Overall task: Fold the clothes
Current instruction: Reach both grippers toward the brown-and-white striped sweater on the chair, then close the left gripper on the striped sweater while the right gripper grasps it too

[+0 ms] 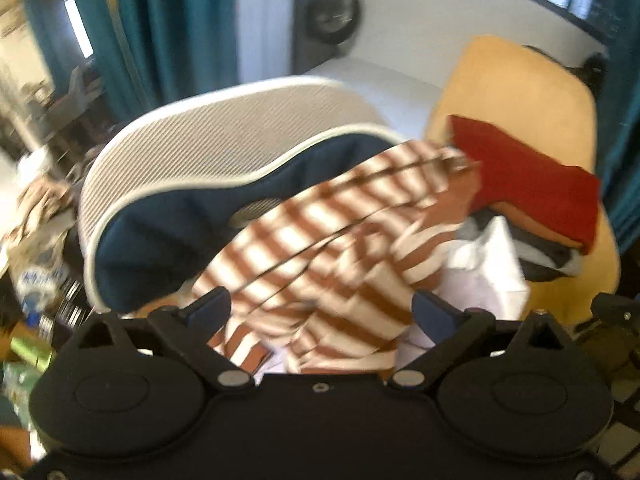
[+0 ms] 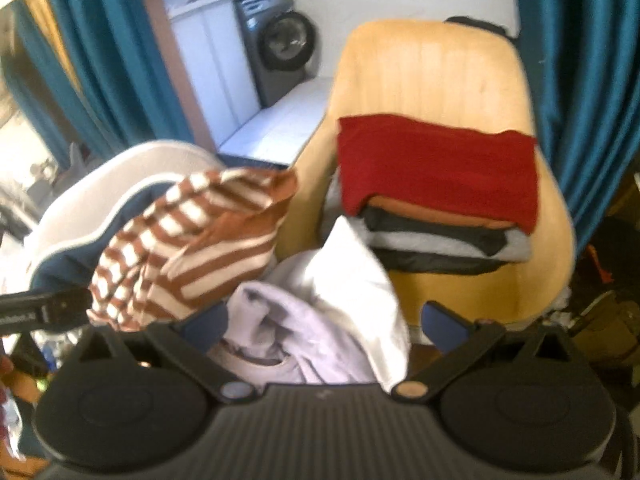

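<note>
A brown-and-white striped garment (image 1: 320, 248) lies crumpled in front of my left gripper (image 1: 320, 312), whose jaws stand wide apart with the cloth between and under them. It also shows in the right wrist view (image 2: 192, 236). My right gripper (image 2: 324, 324) is open over a pale lilac garment (image 2: 288, 332) and a white cloth (image 2: 352, 272). A folded stack topped by a red garment (image 2: 436, 164) sits on the tan wooden chair (image 2: 432, 68). The stack also shows in the left wrist view (image 1: 528, 184).
A white mesh chair with a navy seat (image 1: 192, 184) stands to the left, behind the striped garment. Teal curtains (image 2: 100, 60) hang on both sides. A washing machine (image 2: 280, 48) stands at the back. Clutter lies at the far left (image 1: 36, 240).
</note>
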### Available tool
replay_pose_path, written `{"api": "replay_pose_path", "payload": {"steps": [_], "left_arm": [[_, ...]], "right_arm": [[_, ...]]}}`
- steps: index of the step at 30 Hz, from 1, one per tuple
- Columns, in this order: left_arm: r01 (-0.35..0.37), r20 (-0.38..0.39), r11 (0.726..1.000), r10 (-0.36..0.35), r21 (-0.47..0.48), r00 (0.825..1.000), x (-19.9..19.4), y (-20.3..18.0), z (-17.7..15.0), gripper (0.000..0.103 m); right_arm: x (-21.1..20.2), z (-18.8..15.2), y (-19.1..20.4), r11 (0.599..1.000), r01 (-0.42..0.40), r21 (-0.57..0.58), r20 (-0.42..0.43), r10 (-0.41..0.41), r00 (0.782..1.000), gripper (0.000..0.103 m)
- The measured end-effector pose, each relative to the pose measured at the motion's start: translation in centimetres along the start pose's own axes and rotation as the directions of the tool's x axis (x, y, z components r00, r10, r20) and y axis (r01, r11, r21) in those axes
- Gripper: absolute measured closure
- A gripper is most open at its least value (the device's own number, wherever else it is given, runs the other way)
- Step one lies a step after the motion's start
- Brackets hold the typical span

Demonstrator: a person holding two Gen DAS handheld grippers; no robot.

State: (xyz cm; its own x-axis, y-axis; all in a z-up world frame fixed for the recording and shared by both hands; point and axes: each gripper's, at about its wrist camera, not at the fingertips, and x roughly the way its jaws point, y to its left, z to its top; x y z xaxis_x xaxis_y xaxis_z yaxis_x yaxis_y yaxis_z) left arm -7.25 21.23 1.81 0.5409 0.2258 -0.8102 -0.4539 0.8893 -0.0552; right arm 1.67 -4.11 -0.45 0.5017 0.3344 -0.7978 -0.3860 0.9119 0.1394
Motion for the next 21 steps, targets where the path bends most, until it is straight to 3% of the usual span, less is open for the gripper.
{"api": "replay_pose_path", "payload": {"steps": [7, 12, 17, 21], "left_arm": [[-0.060, 0.011, 0.997, 0.061, -0.041, 0.998, -0.3, 0.3, -0.9, 0.007], [-0.110, 0.053, 0.994, 0.110, -0.001, 0.993, -0.5, -1.4, 0.4, 0.007], [-0.127, 0.096, 0.992, 0.128, -0.020, 0.987, -0.8, -1.4, 2.0, 0.007], [-0.108, 0.140, 0.990, 0.095, 0.087, 0.986, 1.0, -1.7, 3.8, 0.008]], "right_arm": [[2.8, 0.9, -0.6, 0.989, -0.145, -0.026, -0.026, 0.145, 0.989, 0.001], [4.9, 2.6, -0.7, 0.965, -0.261, 0.012, -0.034, 0.261, 0.965, 0.001], [6.6, 4.0, 1.1, 0.954, -0.300, 0.003, -0.044, 0.299, 0.953, 0.001], [8.7, 4.9, 2.4, 0.939, -0.333, 0.080, -0.044, 0.338, 0.940, 0.003]]}}
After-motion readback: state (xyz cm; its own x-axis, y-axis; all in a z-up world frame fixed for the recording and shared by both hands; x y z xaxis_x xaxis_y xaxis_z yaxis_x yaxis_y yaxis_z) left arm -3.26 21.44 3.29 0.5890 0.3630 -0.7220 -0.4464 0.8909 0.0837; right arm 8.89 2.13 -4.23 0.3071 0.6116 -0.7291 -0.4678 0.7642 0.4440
